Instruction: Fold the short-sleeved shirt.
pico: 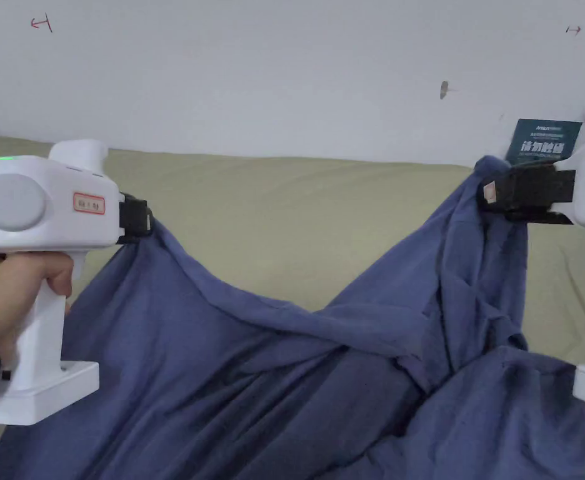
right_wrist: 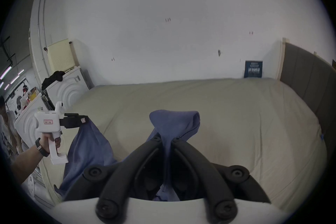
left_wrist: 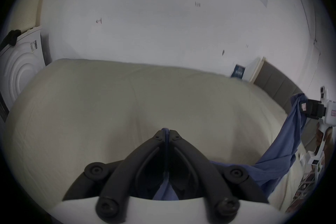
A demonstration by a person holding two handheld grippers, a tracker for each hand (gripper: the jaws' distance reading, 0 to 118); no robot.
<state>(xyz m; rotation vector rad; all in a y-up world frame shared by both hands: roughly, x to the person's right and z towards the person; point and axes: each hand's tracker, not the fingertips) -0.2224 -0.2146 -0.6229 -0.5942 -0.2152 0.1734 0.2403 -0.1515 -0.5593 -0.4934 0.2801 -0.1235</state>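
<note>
No fold done yet: my left gripper (pico: 149,220) at 9 o'clock and right gripper (pico: 482,192) at 3 o'clock each clamp a bunched edge of the crumpled blue cotton short-sleeved shirt (pico: 272,381), hanging twisted above the beige bed sheet (pico: 297,225); spreading and folding remain.

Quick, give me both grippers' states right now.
Left gripper: closed, pinching an edge of the blue shirt.
Right gripper: closed, pinching a bunched part of the same shirt, held up above the bed.
</note>
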